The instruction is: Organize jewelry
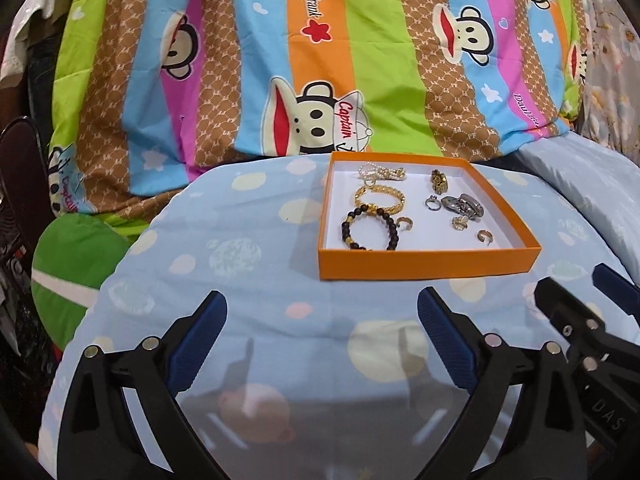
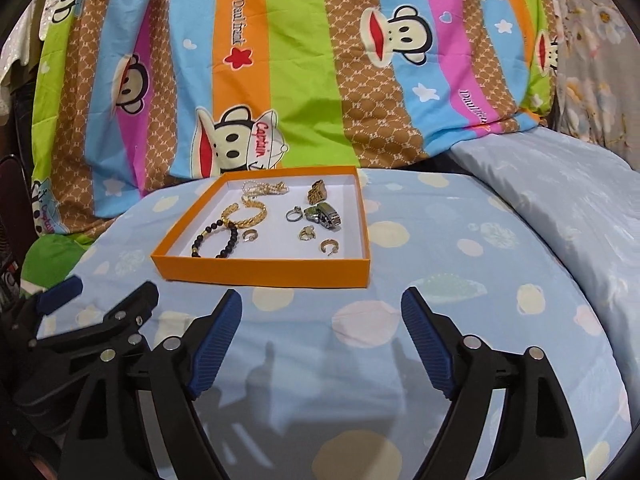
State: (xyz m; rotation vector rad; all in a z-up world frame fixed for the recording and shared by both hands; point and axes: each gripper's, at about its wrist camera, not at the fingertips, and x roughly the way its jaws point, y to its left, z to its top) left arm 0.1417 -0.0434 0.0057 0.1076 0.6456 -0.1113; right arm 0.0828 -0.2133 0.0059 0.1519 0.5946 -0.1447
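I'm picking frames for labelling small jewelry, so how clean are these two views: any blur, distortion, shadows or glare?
Left wrist view: strong fisheye bending with dark corners; the orange box is sharp, jewelry small but readable; soft shadows of the open left gripper jaws fall on the blue sheet. Right wrist view: same distortion, similar shadows under the open right gripper, no harsh glare.

Jewelry [image 1: 376, 220] lies in box [image 1: 428, 266] on bedsheet [image 1: 240, 264].

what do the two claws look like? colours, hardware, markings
The left claw and right claw match: black plastic frames with triangular cut-outs, and two fingers each faced with blue ribbed pads. Round silver magnet-like studs sit on the finger bases. White letters "DAS" mark the right claw's body. No cables or sleeves are visible.
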